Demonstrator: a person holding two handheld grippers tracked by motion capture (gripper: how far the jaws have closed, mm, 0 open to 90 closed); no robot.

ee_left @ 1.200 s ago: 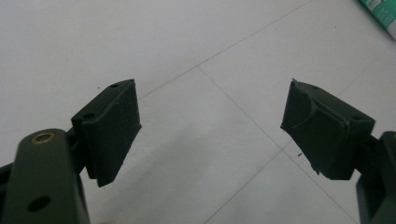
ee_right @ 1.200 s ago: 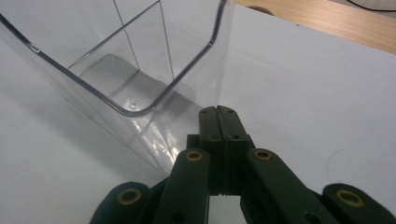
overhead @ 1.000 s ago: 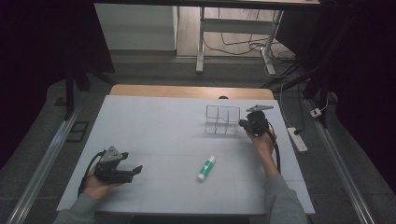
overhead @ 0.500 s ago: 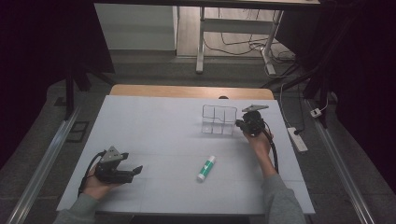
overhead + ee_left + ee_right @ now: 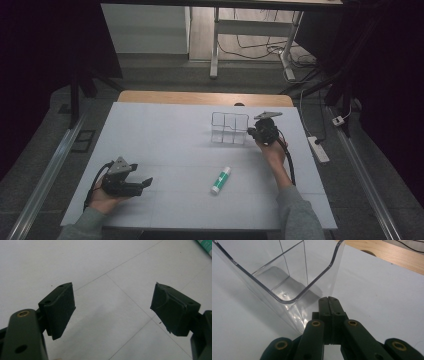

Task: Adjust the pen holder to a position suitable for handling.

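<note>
While the left tool (image 5: 142, 183) sits wide open and empty at the near left of the counter (image 5: 165, 145), the glue stick (image 5: 220, 180) lies off toward its 3 o'clock, long axis running 1 to 7. Farther back, the right tool (image 5: 252, 132) looks clamped shut on the right wall of the clear divided organizer (image 5: 229, 127).
</note>
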